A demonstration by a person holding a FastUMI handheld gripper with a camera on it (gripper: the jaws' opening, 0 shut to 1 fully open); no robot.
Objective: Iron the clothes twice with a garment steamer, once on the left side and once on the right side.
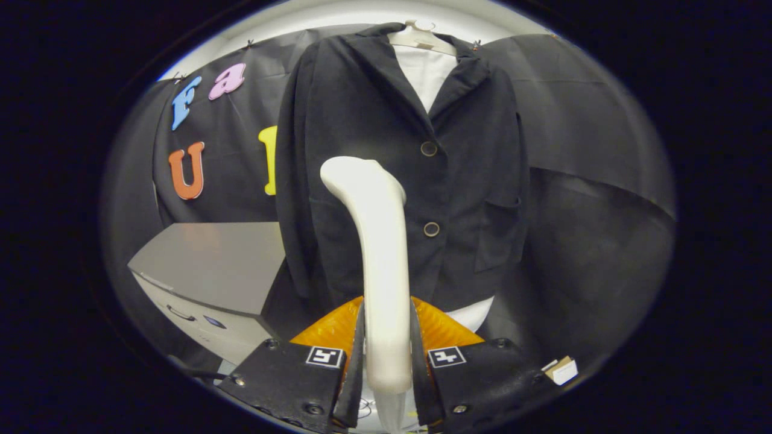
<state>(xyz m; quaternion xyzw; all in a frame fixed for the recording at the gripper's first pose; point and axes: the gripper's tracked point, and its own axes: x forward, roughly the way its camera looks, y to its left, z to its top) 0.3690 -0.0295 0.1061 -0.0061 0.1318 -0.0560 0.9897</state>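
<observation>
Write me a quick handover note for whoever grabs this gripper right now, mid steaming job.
Gripper: shut on the white garment steamer, both fingers pressing its handle, head pointing up.
Black jacket hangs on a hanger just beyond the steamer, buttoned over a white shirt. The steamer head sits in front of the jacket panel beside the two buttons; whether it touches the cloth cannot be told.
A grey cabinet stands beside the jacket.
Done: steamer picked up and brought to the jacket.
Left: passes completed cannot be told; assume both sides remain.

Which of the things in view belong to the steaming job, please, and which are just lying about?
Part of the job:
- garment steamer, clamped between the jaws of the gripper
- dark jacket on its hanger

Just lying about:
- grey cabinet beside the jacket
- small card by the gripper
</observation>
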